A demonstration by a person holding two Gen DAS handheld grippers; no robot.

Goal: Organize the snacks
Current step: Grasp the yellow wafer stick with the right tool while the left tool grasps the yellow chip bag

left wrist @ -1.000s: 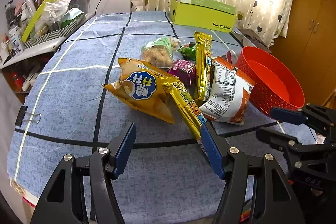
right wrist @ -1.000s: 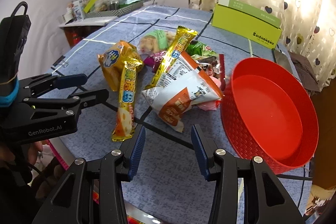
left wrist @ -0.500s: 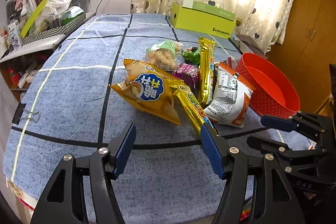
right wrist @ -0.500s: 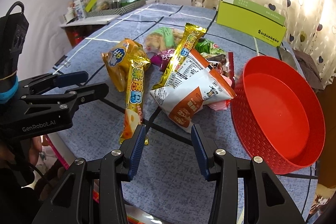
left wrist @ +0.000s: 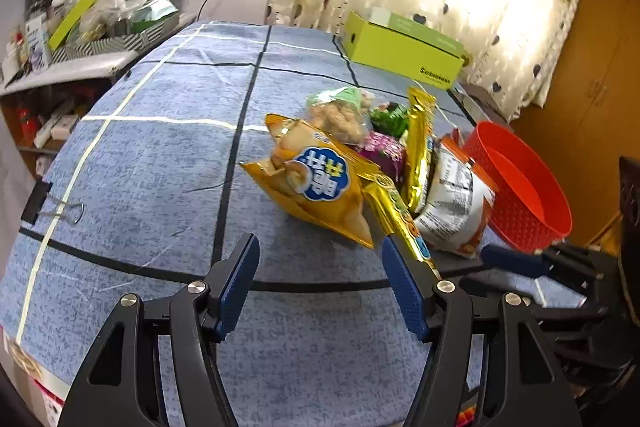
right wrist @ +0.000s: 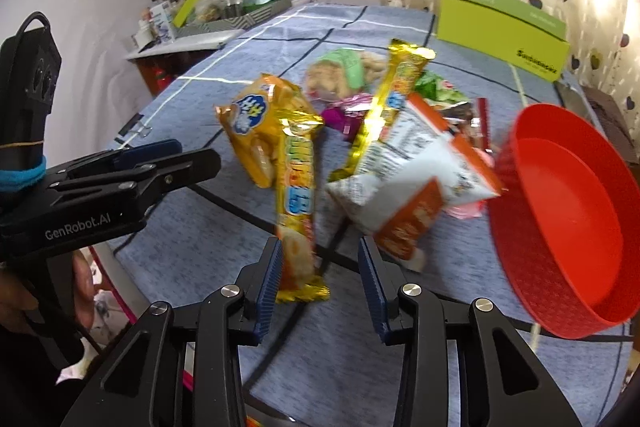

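Observation:
A heap of snack packs lies on the blue cloth table (left wrist: 160, 155) beside a red basket (right wrist: 568, 219) with nothing in it. A long yellow bar (right wrist: 298, 195) points toward me. Its near end lies between the fingers of my right gripper (right wrist: 320, 245), close to the left finger; the jaws are closing and the pads do not press it. Just behind lie a white-and-orange bag (right wrist: 408, 179), a yellow chip bag (right wrist: 256, 123) and a gold stick pack (right wrist: 388, 107). My left gripper (left wrist: 319, 243) is open over bare cloth, short of the chip bag (left wrist: 316, 183).
A green carton (left wrist: 404, 51) stands at the table's far end by the curtain. A cluttered side shelf (left wrist: 100, 19) runs along the left. A binder clip (left wrist: 52, 205) grips the cloth's left edge. A hand (right wrist: 80, 283) holds the left gripper (right wrist: 160, 163).
My right gripper has come closer to the snacks and its jaws have narrowed, with the yellow bar's end now between them. The left gripper has shifted sideways, so the heap sits further right in its view.

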